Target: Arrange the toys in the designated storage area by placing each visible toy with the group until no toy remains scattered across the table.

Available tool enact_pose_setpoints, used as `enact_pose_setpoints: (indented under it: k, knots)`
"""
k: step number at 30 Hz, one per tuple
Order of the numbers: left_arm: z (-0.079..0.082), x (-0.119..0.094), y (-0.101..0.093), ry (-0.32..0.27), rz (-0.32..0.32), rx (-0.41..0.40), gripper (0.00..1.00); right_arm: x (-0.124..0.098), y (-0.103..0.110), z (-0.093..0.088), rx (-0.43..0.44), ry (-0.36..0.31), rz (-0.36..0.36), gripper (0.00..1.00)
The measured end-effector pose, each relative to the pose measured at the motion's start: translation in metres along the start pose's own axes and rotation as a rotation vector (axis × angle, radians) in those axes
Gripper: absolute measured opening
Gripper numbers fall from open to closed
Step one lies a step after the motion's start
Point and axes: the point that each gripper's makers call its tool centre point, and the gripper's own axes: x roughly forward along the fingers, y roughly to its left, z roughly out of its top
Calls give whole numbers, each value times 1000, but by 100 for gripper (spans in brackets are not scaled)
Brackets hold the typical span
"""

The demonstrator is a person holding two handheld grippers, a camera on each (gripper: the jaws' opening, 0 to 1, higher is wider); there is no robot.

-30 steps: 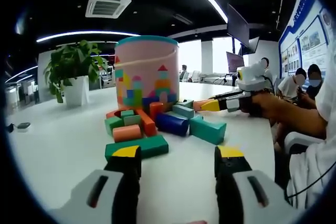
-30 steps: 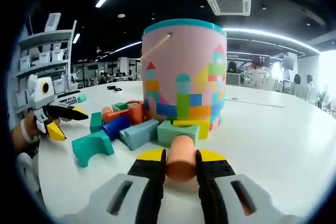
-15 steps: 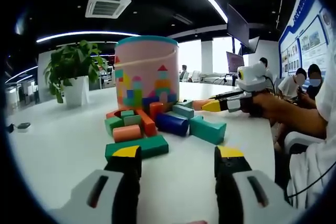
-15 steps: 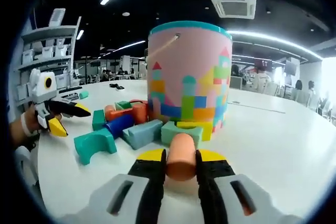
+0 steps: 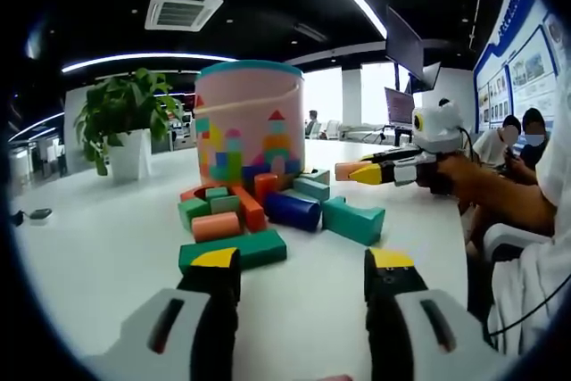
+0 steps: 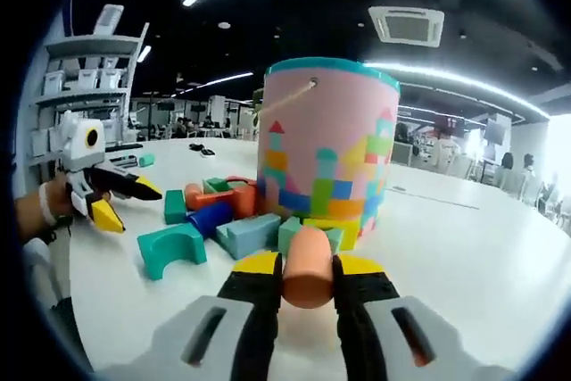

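**benchwatcher:** So how far along is this tidy-up? From where I'm standing most of the toys look grouped already.

**foamfan:** Pretty far, I'd say. There's a pile of blocks (image 5: 268,211) bunched up against the foot of the pink tub (image 5: 250,118), out in the middle of the white tabletop (image 5: 98,247): a long green block (image 5: 243,250) on the near side, a blue cylinder (image 5: 293,210), a teal arch block (image 5: 354,220), plus orange and green bits. The one toy not with the group is the orange cylinder (image 6: 307,267). The right claw (image 6: 303,276) is clamped on it, carrying it above the tabletop just short of the pile.

**benchwatcher:** And the left claw (image 5: 303,278)?

**foamfan:** Jaws apart, nothing between them, sitting low over the tabletop just on the near side of the green block. My guess is that one cylinder is all that's left, going by what shows.

**benchwatcher:** Anything you can't make out?

**foamfan:** Plenty. The tub hides whatever's behind it, and you can't see inside it at all. There's a small teal thing (image 6: 145,160) way off toward the far edge, too tiny to call a toy or not. The potted plant (image 5: 125,122) stands well apart from the pile.
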Motion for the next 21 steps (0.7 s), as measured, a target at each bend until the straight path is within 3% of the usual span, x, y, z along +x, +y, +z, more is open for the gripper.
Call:
enact_pose_setpoints:
  k: [4,6,12,19,20,21]
  knots:
    - [0,0,0,0,1,0,57,-6,-2,12,41,-32,15,22]
    - [0,0,0,-1,2,0,57,-9,1,26,128,-71,64,22]
    - [0,0,0,0,0,2,57,-22,-6,68,158,-139,103,22]
    - [-1,0,0,5,-1,4,57,-28,-15,102,198,-196,131,22]
    - [-2,0,0,8,1,7,57,-30,-13,117,269,-235,177,22]
    - [-2,0,0,7,3,9,57,-30,-15,124,272,-244,186,22]
